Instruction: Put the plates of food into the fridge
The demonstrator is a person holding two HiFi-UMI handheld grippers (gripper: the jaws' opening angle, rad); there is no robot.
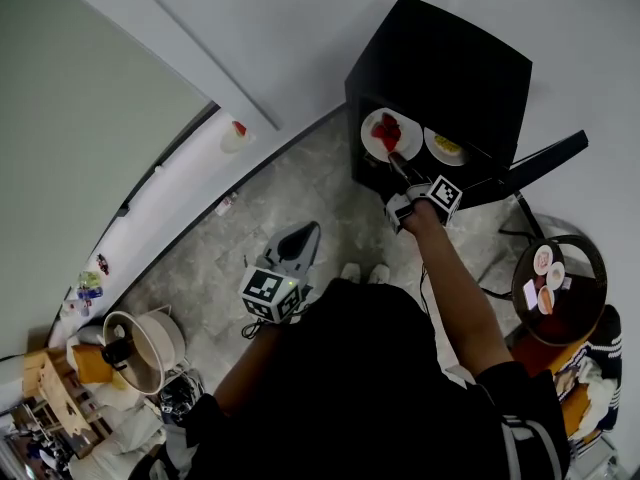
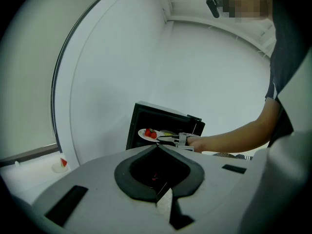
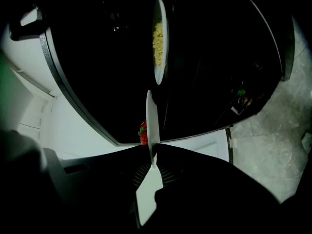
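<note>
Grey mottled stone floor (image 1: 270,198), white walls (image 1: 300,18). Matte black boxy fridge (image 1: 450,58), open. Right tool (image 1: 398,162) pinched narrow on rim of round white plate (image 1: 390,133) with red strawberries (image 1: 389,128), straight ahead at fridge mouth. Second plate (image 1: 445,148), yellow food, beyond it. Left tool (image 1: 303,236) closed, empty, well back.

Head view looks down; all share fridge (image 1: 450,63).

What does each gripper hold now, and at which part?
The right gripper pinches the strawberry plate by its near rim; the left gripper holds nothing.
</note>
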